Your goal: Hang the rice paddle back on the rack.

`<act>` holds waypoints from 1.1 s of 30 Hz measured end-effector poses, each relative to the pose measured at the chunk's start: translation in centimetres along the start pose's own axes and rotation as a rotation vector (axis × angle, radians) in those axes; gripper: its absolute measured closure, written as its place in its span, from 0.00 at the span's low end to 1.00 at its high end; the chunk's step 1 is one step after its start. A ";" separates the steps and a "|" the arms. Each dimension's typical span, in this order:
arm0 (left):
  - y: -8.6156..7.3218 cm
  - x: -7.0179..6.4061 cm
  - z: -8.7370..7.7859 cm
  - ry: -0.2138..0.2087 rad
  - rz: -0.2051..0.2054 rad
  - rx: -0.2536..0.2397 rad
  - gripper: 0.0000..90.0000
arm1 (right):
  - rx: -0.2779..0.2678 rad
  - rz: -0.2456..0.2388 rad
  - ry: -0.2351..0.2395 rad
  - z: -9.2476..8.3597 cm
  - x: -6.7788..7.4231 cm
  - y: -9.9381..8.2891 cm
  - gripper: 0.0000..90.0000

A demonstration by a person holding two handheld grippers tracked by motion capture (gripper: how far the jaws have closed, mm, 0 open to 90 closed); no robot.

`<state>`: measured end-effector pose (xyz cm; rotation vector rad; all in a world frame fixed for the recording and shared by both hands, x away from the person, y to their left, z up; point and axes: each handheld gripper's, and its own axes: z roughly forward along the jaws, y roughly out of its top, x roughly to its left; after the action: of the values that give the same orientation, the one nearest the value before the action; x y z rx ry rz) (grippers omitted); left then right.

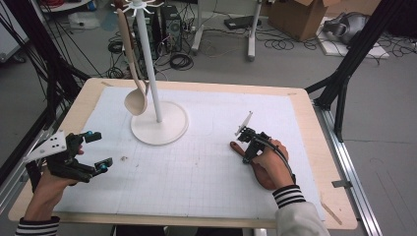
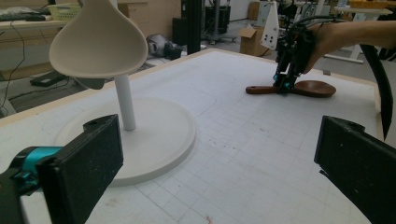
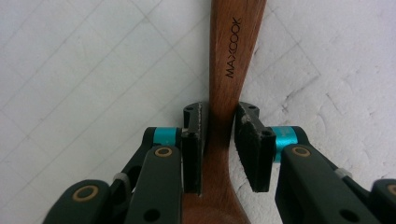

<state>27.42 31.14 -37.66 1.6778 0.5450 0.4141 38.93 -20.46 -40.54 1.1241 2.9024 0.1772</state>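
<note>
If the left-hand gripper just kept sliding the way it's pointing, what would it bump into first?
Probably nothing soon. The left gripper, jaws open, points across bare mat. The white stand's base lies left of that line, and the brown wooden spoon under the right gripper sits farther off to the right, though depth is hard to judge.

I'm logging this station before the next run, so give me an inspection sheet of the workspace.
Surface: wooden table covered by a white gridded mat with a few small dark specks.
Job's things: brown wooden spoon lying flat on the mat, marked MAXCOOK on the handle.
Clutter: white rack on a round base, a pale ladle hanging from it.
Grippers: right gripper straddles the spoon handle, pads at or near its sides; contact cannot be told. Left gripper open, above the mat's left edge, holding nothing.
Cables: one cable trails over the right hand.
Surroundings: floor cables, cardboard box, black frame legs.
</note>
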 end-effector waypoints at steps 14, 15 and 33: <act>0.0 -0.1 0.1 -0.002 0.000 0.003 0.02 | 0.040 -0.002 -0.016 0.1 0.2 0.5 0.87; 0.0 -0.1 0.1 -0.002 0.000 0.003 0.02 | 0.041 -0.003 -0.015 0.1 0.2 0.5 0.87; -0.1 -0.1 0.3 -0.003 -0.002 0.009 0.02 | -0.025 -0.044 -0.041 -1.4 0.6 -0.2 0.88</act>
<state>27.49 30.80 -37.80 1.6865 0.5472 0.4081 38.21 -20.32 -39.16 1.0467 2.8779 0.1859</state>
